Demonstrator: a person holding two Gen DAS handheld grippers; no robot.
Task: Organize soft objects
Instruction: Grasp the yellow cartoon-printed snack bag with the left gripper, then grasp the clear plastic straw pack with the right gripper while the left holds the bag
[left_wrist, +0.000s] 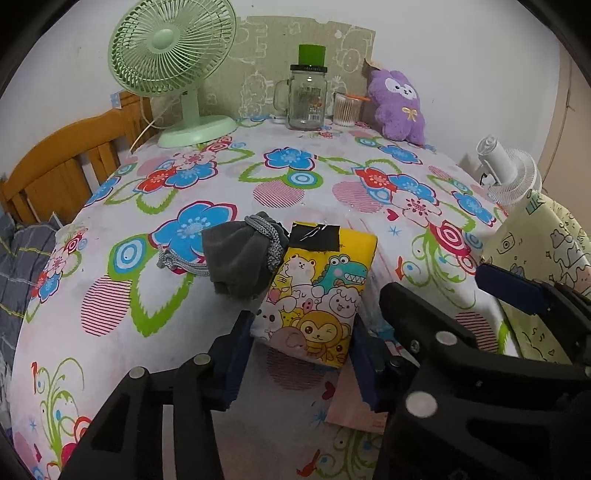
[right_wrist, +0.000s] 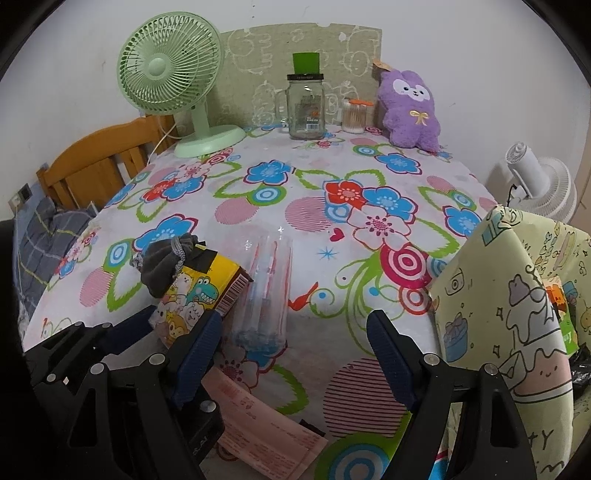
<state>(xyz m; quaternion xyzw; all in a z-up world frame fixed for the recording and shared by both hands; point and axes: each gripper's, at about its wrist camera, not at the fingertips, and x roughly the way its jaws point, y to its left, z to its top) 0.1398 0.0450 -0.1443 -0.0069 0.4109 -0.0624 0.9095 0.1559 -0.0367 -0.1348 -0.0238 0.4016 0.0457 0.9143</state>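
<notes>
A yellow cartoon-print soft pack (left_wrist: 317, 295) lies on the flowered table, and it also shows in the right wrist view (right_wrist: 192, 295). A grey drawstring pouch (left_wrist: 240, 254) rests against its upper left corner, seen also in the right wrist view (right_wrist: 166, 266). My left gripper (left_wrist: 299, 350) is open, its fingers on either side of the pack's near end. My right gripper (right_wrist: 295, 354) is open and empty over the table, right of the pack; it also shows in the left wrist view (left_wrist: 436, 288). A purple plush toy (left_wrist: 399, 107) (right_wrist: 412, 110) leans against the back wall.
A green fan (left_wrist: 173, 70), a glass jar (left_wrist: 306, 98) and a cup of cotton swabs (left_wrist: 347, 109) stand at the back. A clear plastic sleeve (right_wrist: 266, 291) and a pink paper (right_wrist: 266, 435) lie near the front. A pale green cartoon-print bag (right_wrist: 509, 321) and a white fan (right_wrist: 539, 184) are at right.
</notes>
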